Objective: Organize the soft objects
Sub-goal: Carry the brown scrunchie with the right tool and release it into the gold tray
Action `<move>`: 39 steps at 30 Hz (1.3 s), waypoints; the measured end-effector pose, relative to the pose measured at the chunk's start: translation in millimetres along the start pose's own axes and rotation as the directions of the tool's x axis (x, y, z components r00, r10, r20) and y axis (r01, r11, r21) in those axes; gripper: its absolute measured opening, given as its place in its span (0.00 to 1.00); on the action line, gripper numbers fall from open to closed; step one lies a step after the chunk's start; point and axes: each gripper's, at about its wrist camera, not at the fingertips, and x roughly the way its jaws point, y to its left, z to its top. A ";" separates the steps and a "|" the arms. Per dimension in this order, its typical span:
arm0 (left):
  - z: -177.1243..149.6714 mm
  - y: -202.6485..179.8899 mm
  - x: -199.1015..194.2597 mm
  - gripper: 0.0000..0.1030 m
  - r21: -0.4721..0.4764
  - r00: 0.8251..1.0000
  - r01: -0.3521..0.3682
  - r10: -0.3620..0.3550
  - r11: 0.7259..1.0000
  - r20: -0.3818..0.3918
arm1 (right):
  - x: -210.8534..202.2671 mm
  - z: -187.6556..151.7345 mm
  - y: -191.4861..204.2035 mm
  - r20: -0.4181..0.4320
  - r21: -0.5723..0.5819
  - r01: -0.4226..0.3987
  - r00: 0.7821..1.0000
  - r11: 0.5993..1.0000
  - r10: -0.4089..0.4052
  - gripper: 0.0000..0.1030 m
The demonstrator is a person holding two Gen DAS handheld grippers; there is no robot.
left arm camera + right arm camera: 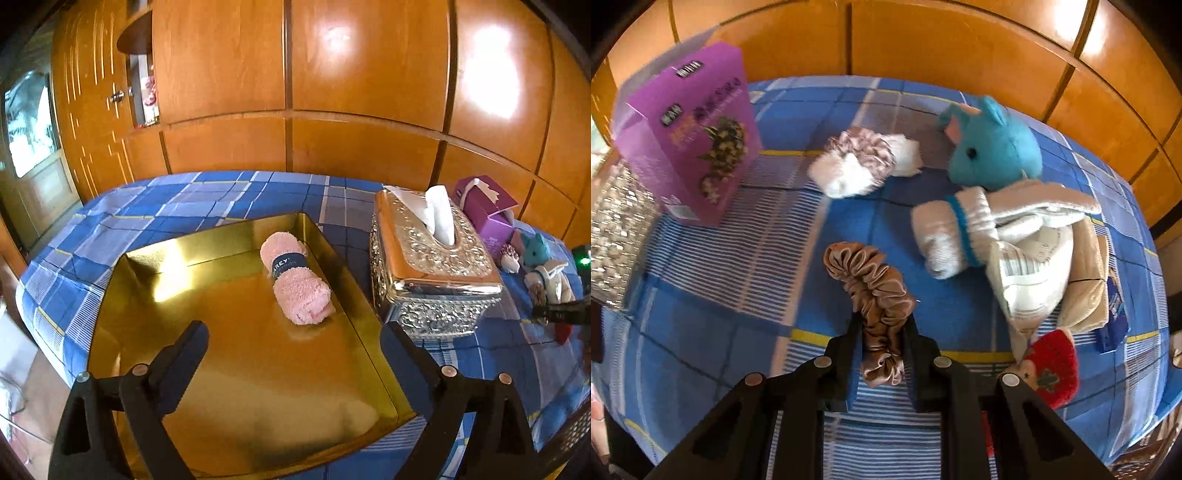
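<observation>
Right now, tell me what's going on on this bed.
A person is sorting soft things with two handheld tongs. The left tongs hang open over a shallow gold metal tray, where a rolled pink fluffy towel with a dark band already lies. The right tongs are shut on a tan satin scrunchie above the blue checked bedsheet. A white-and-pink scrunchie and a blue plush toy in a white outfit lie loose on the sheet.
</observation>
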 end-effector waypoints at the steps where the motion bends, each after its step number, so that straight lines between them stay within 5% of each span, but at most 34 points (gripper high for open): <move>1: -0.5 -0.1 -1.6 0.92 0.003 1.000 -0.002 0.002 1.000 0.003 | -3.2 0.0 -0.4 0.008 0.006 -0.015 1.000 1.000 0.015 0.18; 9: -4.4 -5.3 -12.4 0.92 0.039 0.998 -0.045 0.044 0.998 0.035 | -45.0 29.3 4.6 0.120 0.057 -0.114 0.987 0.992 0.107 0.18; 18: -5.5 -8.4 -20.3 0.92 0.072 0.996 -0.067 0.062 0.995 0.066 | -76.7 105.0 25.1 0.257 0.069 -0.157 0.957 0.985 0.134 0.18; 24: -7.7 -8.2 -21.6 0.92 0.075 0.996 -0.072 0.068 0.995 0.064 | -120.3 133.0 89.9 0.357 -0.113 -0.272 0.886 0.956 0.295 0.18; 28: -8.3 -3.4 -22.1 0.92 0.068 0.994 -0.088 0.084 0.994 0.064 | -139.9 121.0 146.2 0.326 -0.314 -0.366 0.825 0.876 0.462 0.18; 30: -8.3 1.7 -21.3 0.92 0.057 0.994 -0.092 0.088 0.994 0.061 | -142.9 106.1 174.7 0.278 -0.408 -0.386 0.811 0.827 0.515 0.18; 39: 5.2 77.8 -24.2 0.92 -0.147 0.977 -0.192 0.203 0.970 0.067 | -117.8 15.3 258.9 0.069 -0.625 -0.357 0.861 0.694 0.504 0.18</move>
